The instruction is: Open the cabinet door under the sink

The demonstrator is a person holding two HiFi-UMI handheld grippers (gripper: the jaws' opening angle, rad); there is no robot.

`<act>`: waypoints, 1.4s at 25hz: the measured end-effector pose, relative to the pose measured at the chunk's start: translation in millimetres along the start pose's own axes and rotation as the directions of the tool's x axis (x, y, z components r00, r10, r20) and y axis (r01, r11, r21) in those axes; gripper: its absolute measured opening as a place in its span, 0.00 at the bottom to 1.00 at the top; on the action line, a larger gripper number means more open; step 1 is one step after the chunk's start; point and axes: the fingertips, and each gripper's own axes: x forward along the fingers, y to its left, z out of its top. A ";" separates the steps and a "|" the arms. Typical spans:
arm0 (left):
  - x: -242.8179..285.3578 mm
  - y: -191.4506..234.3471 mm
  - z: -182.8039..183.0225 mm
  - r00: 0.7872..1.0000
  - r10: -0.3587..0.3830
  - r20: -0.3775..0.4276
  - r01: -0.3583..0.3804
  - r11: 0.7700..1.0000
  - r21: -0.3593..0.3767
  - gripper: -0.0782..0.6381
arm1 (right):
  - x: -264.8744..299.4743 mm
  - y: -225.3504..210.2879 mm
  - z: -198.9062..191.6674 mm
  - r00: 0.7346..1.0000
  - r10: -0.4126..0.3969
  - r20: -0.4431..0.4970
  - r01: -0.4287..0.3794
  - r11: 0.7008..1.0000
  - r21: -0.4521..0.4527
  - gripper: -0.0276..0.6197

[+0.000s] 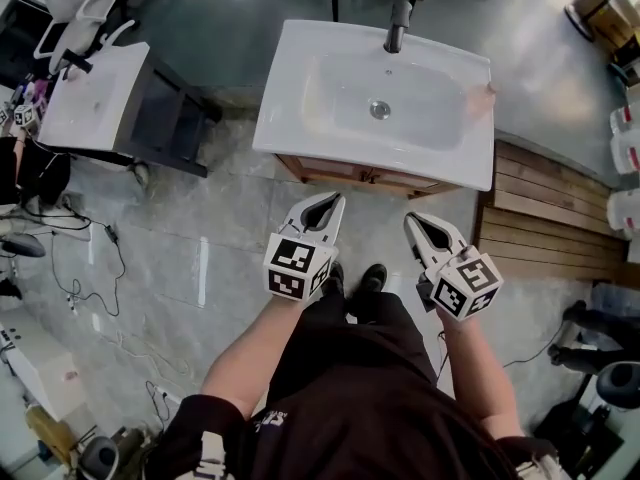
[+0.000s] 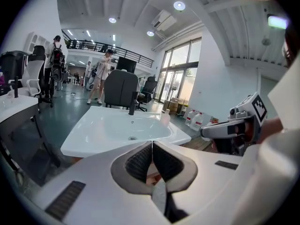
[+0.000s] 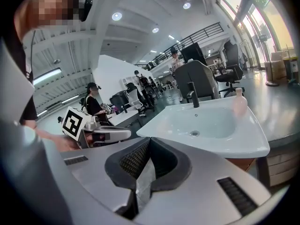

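The white sink (image 1: pixel 375 98) with a dark faucet (image 1: pixel 398 23) stands in front of me. Only the top strip of the wooden cabinet (image 1: pixel 360 175) shows below its front rim; the door itself is hidden. My left gripper (image 1: pixel 328 202) and right gripper (image 1: pixel 412 220) hang side by side short of the sink's front edge, both shut and empty. In the left gripper view the shut jaws (image 2: pixel 152 144) point at the sink (image 2: pixel 117 128) from a little above its rim. In the right gripper view the gripper (image 3: pixel 149 140) faces the sink (image 3: pixel 206 121) and a corner of the cabinet (image 3: pixel 239 163).
A white table on a dark frame (image 1: pixel 95 93) stands at the left, with cables (image 1: pixel 90 258) on the floor below it. A wooden platform (image 1: pixel 550 208) and white jugs (image 1: pixel 625 148) lie to the right. A pink bottle (image 3: pixel 240 102) sits on the sink's right corner.
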 end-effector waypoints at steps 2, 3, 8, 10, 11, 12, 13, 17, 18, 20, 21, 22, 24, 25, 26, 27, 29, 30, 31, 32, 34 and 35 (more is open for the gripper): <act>2.7 11.0 -11.8 1.000 -0.013 -0.014 0.013 1.000 0.009 0.14 | 10.1 0.5 -5.7 1.000 -0.016 -0.002 0.016 1.000 0.002 0.07; 4.1 15.0 -17.2 1.000 -0.016 -0.019 0.016 1.000 0.008 0.14 | 13.0 -0.2 -8.5 1.000 -0.029 -0.003 0.029 1.000 0.004 0.07; 7.5 17.2 -43.2 0.999 -0.027 -0.044 0.026 0.999 -0.027 0.14 | 14.0 -5.1 -31.0 0.997 -0.072 -0.022 0.073 0.997 0.032 0.07; 14.7 15.9 -54.0 0.997 -0.034 -0.062 0.032 0.999 -0.029 0.14 | 18.4 -9.8 -44.1 0.997 -0.070 -0.041 0.071 0.997 0.041 0.07; 20.3 15.7 -59.3 0.997 -0.036 -0.071 0.034 0.999 -0.026 0.14 | 22.0 -13.1 -51.6 0.997 -0.065 -0.052 0.067 0.997 0.045 0.07; 27.4 16.0 -64.1 0.996 -0.037 -0.078 0.035 0.999 -0.024 0.14 | 26.5 -17.4 -58.8 0.996 -0.059 -0.063 0.062 0.997 0.047 0.07; 35.9 16.9 -68.5 0.996 -0.036 -0.083 0.034 0.999 -0.024 0.14 | 31.9 -22.9 -65.2 0.996 -0.054 -0.073 0.058 0.997 0.048 0.07; 71.7 25.3 -88.1 0.993 -0.028 -0.118 0.024 0.999 -0.043 0.14 | 60.3 -48.9 -80.4 0.997 -0.052 -0.062 0.055 0.997 0.057 0.07; 77.6 27.1 -93.6 0.992 -0.027 -0.127 0.020 0.999 -0.050 0.14 | 67.6 -53.7 -83.3 0.997 -0.051 -0.052 0.054 0.997 0.063 0.07; 86.3 30.6 -103.3 0.991 -0.022 -0.135 0.015 0.999 -0.052 0.14 | 81.8 -60.7 -90.3 0.998 -0.047 -0.034 0.049 0.996 0.069 0.07; 90.1 32.6 -107.9 0.990 -0.020 -0.139 0.014 0.999 -0.047 0.14 | 88.8 -63.5 -94.5 0.999 -0.045 -0.029 0.046 0.997 0.068 0.07; 94.3 35.0 -112.4 0.990 -0.020 -0.142 0.015 0.999 -0.039 0.14 | 95.6 -66.2 -99.4 0.999 -0.043 -0.027 0.045 0.997 0.066 0.07; 103.7 40.6 -122.0 0.989 -0.023 -0.147 0.020 1.000 -0.019 0.14 | 107.8 -71.4 -111.5 0.998 -0.045 -0.031 0.047 0.997 0.065 0.07; 108.6 43.5 -127.9 0.989 -0.025 -0.149 0.024 1.000 -0.012 0.14 | 112.6 -73.8 -118.9 0.998 -0.049 -0.036 0.051 0.996 0.067 0.07; 113.9 46.2 -134.3 0.988 -0.028 -0.149 0.027 1.000 -0.008 0.14 | 116.2 -76.0 -127.0 0.998 -0.053 -0.043 0.056 0.996 0.070 0.07; 119.8 48.6 -141.0 0.989 -0.031 -0.148 0.030 1.000 -0.008 0.14 | 118.8 -78.1 -135.2 0.997 -0.057 -0.050 0.061 0.996 0.072 0.07; 133.0 51.5 -155.2 0.988 -0.042 -0.147 0.042 0.999 -0.007 0.14 | 121.2 -82.5 -151.1 0.996 -0.065 -0.064 0.070 0.995 0.077 0.07; 140.1 52.0 -162.5 0.988 -0.051 -0.148 0.050 0.999 -0.006 0.14 | 121.5 -85.5 -158.5 0.995 -0.068 -0.069 0.074 0.994 0.079 0.07; 148.2 52.8 -169.1 0.988 -0.058 -0.146 0.058 0.998 -0.005 0.14 | 122.1 -89.9 -165.3 0.995 -0.071 -0.072 0.077 0.994 0.081 0.07; 157.4 54.2 -175.0 0.988 -0.062 -0.142 0.062 0.998 -0.004 0.14 | 123.5 -96.1 -171.4 0.995 -0.074 -0.073 0.080 0.993 0.083 0.07; 177.0 57.0 -188.0 0.990 -0.060 -0.129 0.060 0.998 0.002 0.14 | 125.7 -110.3 -184.1 0.994 -0.082 -0.073 0.089 0.992 0.092 0.07; 186.3 57.5 -195.8 0.991 -0.056 -0.125 0.057 0.998 0.004 0.15 | 125.4 -116.5 -190.8 0.994 -0.087 -0.072 0.094 0.991 0.099 0.07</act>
